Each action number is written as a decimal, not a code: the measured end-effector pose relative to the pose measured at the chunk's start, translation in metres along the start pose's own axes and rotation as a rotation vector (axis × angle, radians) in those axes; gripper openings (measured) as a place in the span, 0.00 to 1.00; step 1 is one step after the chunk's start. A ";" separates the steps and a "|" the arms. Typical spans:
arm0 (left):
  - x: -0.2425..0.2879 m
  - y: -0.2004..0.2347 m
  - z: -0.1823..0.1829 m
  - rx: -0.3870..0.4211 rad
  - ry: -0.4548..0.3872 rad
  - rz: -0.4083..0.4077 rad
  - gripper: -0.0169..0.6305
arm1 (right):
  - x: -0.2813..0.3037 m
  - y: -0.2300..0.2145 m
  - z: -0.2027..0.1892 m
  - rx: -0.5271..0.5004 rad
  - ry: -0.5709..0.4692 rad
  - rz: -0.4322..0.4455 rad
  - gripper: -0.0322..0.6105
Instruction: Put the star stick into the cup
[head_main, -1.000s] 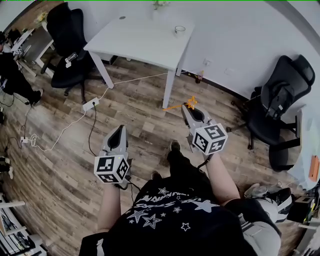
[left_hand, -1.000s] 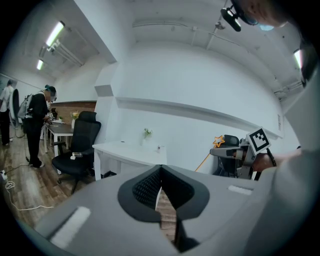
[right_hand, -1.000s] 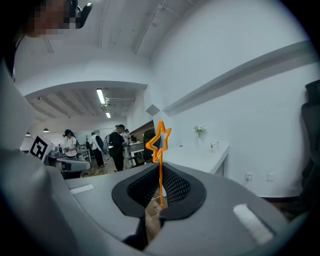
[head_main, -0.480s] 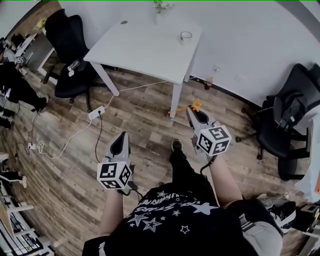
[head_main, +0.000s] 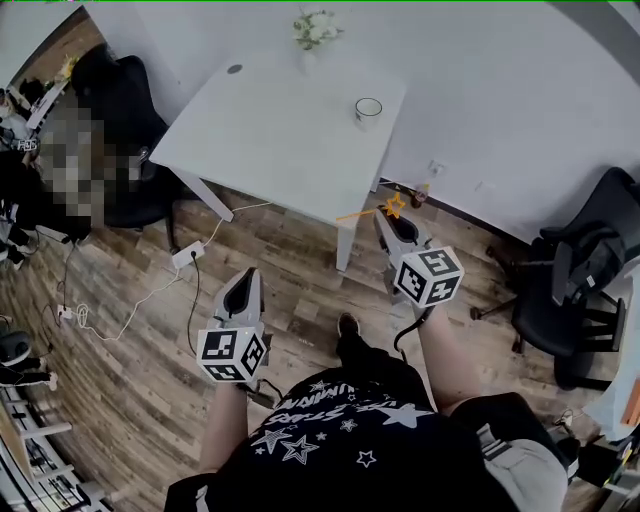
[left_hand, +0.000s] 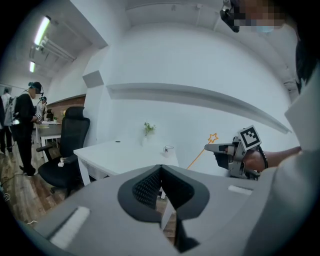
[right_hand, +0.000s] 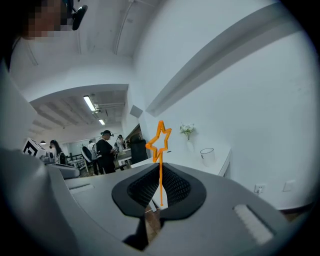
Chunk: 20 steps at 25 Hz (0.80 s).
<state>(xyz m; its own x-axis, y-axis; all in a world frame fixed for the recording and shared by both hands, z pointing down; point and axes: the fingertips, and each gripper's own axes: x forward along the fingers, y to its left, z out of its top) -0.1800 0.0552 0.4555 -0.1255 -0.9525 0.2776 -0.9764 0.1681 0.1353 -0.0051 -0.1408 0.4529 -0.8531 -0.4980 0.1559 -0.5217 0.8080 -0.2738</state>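
The orange star stick (head_main: 392, 206) is clamped in my right gripper (head_main: 395, 224), which is shut on its thin shaft; the star (right_hand: 160, 140) stands above the jaws of that gripper (right_hand: 160, 194). The white cup (head_main: 368, 109) stands on the white table (head_main: 270, 130) near its right side, ahead of the stick and apart from it. The same cup (right_hand: 207, 154) shows right of the star in the right gripper view. My left gripper (head_main: 243, 291) hangs lower left over the wood floor, shut and empty (left_hand: 161, 186). In its view the cup (left_hand: 169, 149) sits left of the star stick (left_hand: 213, 137).
A small plant in a vase (head_main: 316, 28) stands at the table's far edge. Black office chairs stand at the left (head_main: 125, 120) and right (head_main: 585, 275). A power strip with cables (head_main: 185, 258) lies on the floor by the table leg. People stand far left.
The table and cup have drawn nearer and lower in the head view as the person stepped forward. Both grippers keep their pose, the stick still held.
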 end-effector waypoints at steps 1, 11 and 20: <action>0.013 0.000 0.005 -0.001 -0.002 0.000 0.03 | 0.007 -0.010 0.006 0.001 -0.004 -0.002 0.10; 0.109 -0.017 0.039 0.009 -0.018 -0.021 0.03 | 0.038 -0.096 0.053 0.032 -0.075 -0.022 0.10; 0.147 -0.017 0.050 0.028 -0.020 -0.072 0.03 | 0.041 -0.127 0.056 0.041 -0.081 -0.094 0.10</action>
<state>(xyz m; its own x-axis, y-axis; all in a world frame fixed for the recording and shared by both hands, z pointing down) -0.1905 -0.1003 0.4462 -0.0585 -0.9668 0.2489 -0.9876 0.0925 0.1272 0.0265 -0.2817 0.4410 -0.7962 -0.5958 0.1057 -0.5967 0.7441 -0.3003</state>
